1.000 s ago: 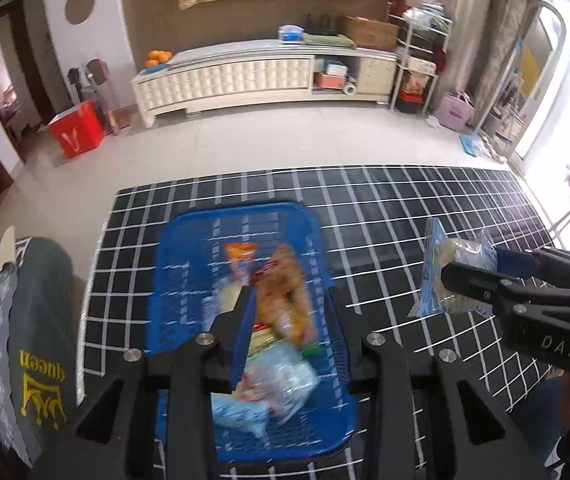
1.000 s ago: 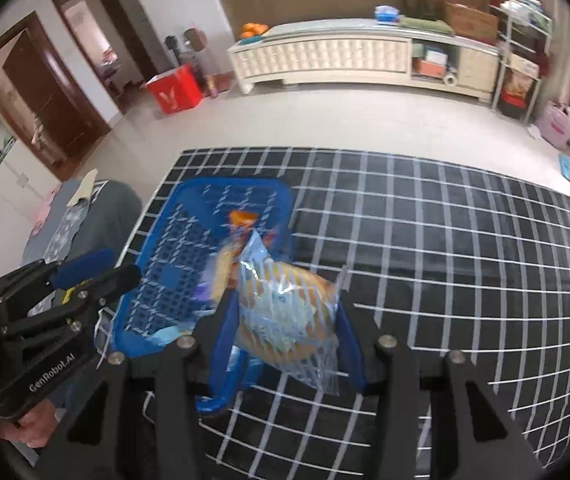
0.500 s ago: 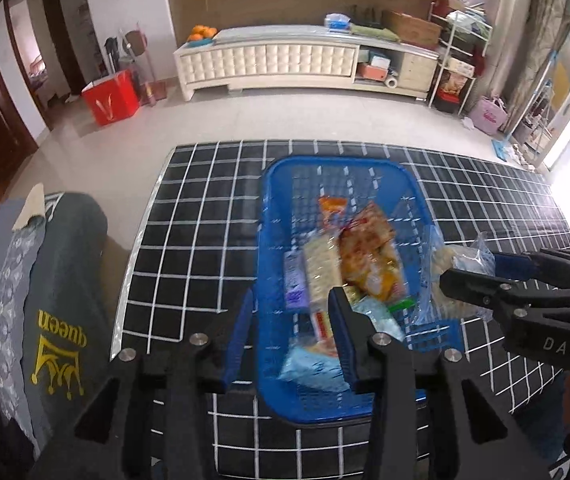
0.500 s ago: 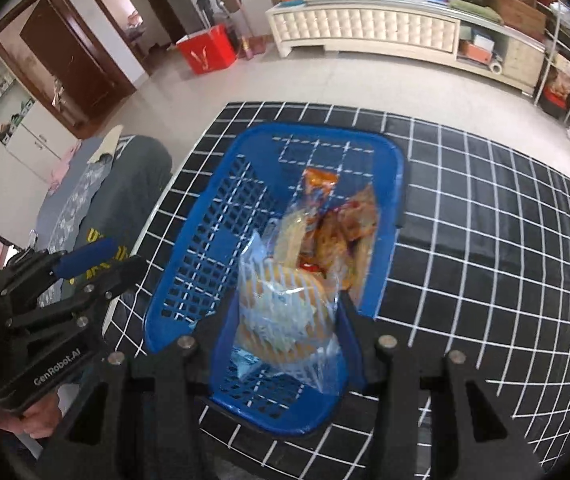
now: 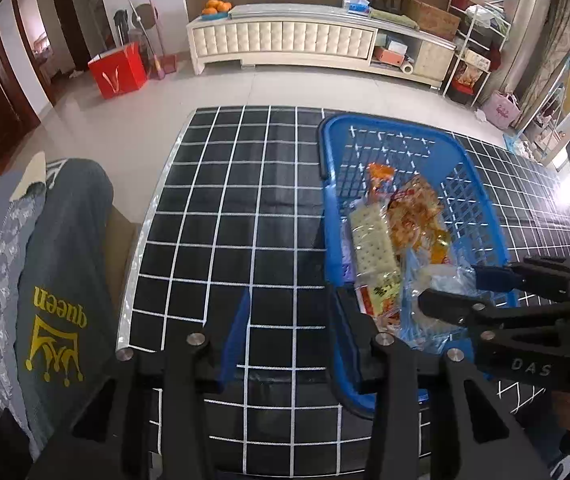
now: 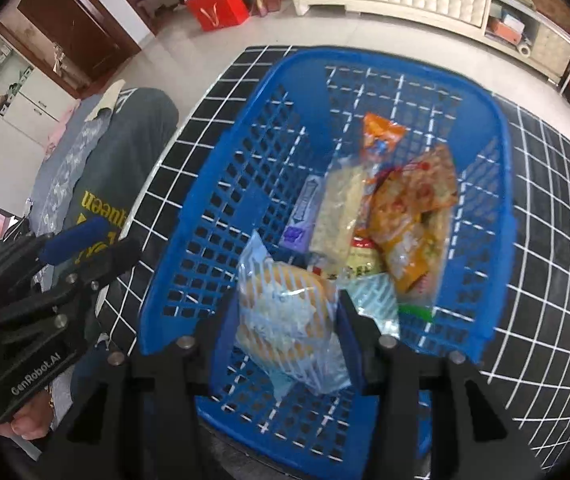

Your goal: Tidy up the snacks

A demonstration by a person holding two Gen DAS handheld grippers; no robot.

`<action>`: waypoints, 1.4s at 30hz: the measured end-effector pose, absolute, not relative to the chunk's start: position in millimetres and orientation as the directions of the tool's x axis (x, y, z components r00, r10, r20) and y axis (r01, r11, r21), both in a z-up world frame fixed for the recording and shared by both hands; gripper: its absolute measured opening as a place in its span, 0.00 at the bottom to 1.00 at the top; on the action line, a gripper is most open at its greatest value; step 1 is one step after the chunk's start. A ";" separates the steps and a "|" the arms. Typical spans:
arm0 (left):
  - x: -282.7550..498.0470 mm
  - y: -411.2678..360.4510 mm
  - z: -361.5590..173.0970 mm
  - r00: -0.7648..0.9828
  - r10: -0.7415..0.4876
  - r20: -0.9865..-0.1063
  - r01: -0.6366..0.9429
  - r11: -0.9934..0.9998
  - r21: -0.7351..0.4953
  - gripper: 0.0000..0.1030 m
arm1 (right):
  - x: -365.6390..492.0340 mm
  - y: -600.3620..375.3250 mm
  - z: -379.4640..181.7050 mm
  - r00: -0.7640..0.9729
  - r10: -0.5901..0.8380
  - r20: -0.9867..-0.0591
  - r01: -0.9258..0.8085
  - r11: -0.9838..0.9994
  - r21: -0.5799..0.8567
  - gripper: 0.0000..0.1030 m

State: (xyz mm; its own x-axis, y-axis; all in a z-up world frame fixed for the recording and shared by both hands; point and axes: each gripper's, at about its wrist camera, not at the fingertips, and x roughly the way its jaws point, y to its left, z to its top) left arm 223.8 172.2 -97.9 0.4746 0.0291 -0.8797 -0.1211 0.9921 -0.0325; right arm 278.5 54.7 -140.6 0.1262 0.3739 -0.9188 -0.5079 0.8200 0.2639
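A blue plastic basket (image 6: 229, 184) (image 5: 481, 184) stands on the black grid-patterned table and holds several snack packets, among them an orange packet (image 6: 413, 208) and a cracker pack (image 5: 373, 236). My right gripper (image 6: 289, 324) is shut on a clear bag of round cakes (image 6: 285, 312) and holds it over the basket's near end; it also shows in the left wrist view (image 5: 457, 292). My left gripper (image 5: 289, 316) is open and empty, above the table just left of the basket, and shows at the left in the right wrist view (image 6: 85, 244).
A grey "queen" cushion (image 5: 61, 280) lies off the table's left edge. A white cabinet (image 5: 285, 40) and a red box (image 5: 119, 70) stand on the floor beyond. The black grid table (image 5: 225, 208) stretches left of the basket.
My right gripper has carried the cake bag from beside the basket to over its near end. My left gripper has shifted left, off the basket.
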 end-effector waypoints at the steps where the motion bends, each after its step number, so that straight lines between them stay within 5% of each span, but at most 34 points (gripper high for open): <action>1: 224.3 174.7 -100.8 0.472 0.028 -0.881 -0.124 0.992 -0.035 0.38 | 278.7 56.9 -142.3 0.119 0.373 -0.920 -0.510 0.818 0.265 0.50; 9: 229.3 190.7 -117.2 0.447 0.003 -0.895 -0.146 0.987 -0.069 0.38 | 281.9 75.0 -156.6 0.097 0.330 -0.939 -0.535 0.813 0.231 0.52; 18: 230.6 187.4 -123.3 0.439 0.005 -0.898 -0.131 0.990 -0.059 0.38 | 283.9 73.3 -157.8 0.079 0.372 -0.925 -0.534 0.799 0.276 0.68; 42: 199.5 144.5 -85.2 0.557 0.074 -0.827 -0.073 0.997 0.039 0.38 | 250.3 -6.3 -92.7 0.269 0.447 -0.853 -0.500 0.822 0.273 0.69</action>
State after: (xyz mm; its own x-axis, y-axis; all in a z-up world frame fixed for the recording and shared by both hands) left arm 199.5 144.5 -85.2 0.5569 0.0735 -0.8273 -0.0729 0.9966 0.0394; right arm 250.3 -6.3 -92.7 0.2691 0.4468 -0.8532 -0.4995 0.8222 0.2729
